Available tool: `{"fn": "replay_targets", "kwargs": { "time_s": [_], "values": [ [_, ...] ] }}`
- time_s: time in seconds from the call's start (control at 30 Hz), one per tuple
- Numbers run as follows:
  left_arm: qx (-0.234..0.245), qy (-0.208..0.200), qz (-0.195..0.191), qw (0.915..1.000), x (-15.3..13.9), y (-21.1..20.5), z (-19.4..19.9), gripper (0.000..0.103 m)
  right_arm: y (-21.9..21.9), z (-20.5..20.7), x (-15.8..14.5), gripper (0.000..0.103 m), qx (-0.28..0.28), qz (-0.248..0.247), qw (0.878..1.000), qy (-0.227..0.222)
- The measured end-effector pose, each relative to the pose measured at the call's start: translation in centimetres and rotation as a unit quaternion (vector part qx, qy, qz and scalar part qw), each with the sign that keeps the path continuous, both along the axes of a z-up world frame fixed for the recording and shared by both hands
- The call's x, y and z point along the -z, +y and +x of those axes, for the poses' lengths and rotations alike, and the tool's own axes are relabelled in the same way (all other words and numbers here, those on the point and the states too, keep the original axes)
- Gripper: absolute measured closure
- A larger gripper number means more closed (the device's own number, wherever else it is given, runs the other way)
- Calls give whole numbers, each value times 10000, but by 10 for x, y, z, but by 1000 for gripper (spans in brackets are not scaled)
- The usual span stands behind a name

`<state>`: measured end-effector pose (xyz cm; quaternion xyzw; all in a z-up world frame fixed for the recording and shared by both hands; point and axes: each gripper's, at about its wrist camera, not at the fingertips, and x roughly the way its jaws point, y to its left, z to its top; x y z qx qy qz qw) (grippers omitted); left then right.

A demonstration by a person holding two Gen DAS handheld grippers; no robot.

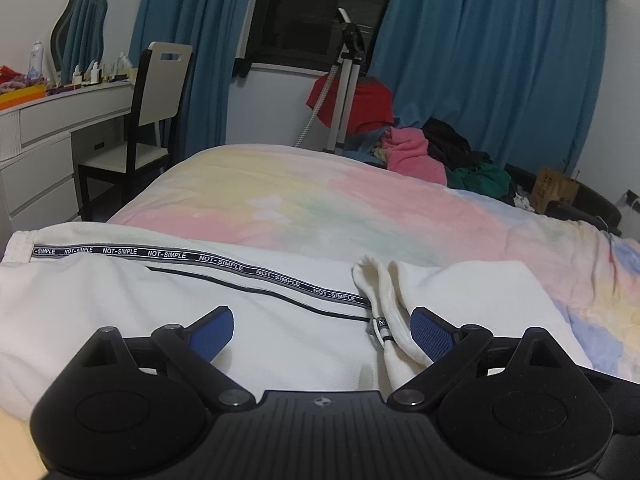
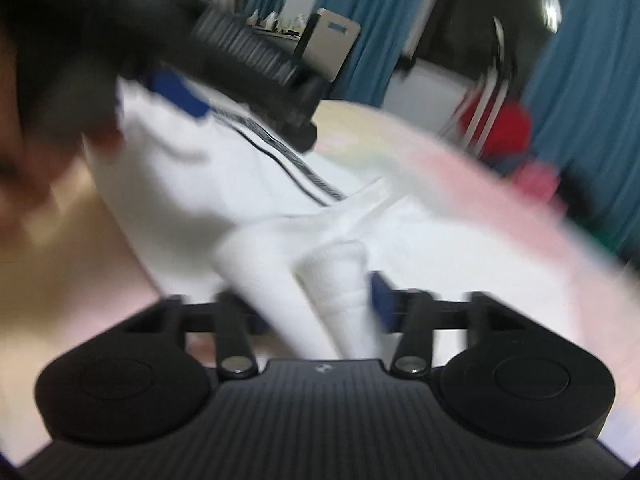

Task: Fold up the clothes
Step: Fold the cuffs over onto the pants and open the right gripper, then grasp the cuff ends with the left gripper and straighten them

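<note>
The white trousers (image 1: 160,312) are lying folded across the pastel bedspread (image 1: 320,200). The left gripper (image 1: 322,334) is hovering over them — jaws wide apart, holding nothing. The right gripper (image 2: 316,304) is standing open — a ribbed cuff (image 2: 340,292) is lying loose between its fingers.

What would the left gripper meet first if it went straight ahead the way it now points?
Most likely the white trousers spread on the bed: the open left gripper points down at the cloth near the lettered side stripe. Exact depth is unclear.

Two close claw-mounted views over bed (image 1: 320,200)
</note>
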<state>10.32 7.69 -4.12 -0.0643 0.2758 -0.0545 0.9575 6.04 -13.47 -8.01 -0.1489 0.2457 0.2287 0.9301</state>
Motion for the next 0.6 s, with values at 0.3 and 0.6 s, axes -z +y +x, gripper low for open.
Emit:
{"fn": "replay_targets", "kwargs": {
  "time_s": [0.3, 0.6],
  "values": [
    [188, 125, 90, 9997, 4, -5, -6, 7, -53, -16, -48, 29, 558, 2237, 9668, 1099],
    [668, 530, -677, 9941, 20, -9, -3, 11, -103, 1, -46, 29, 2853, 2182, 9295, 837]
  ]
}}
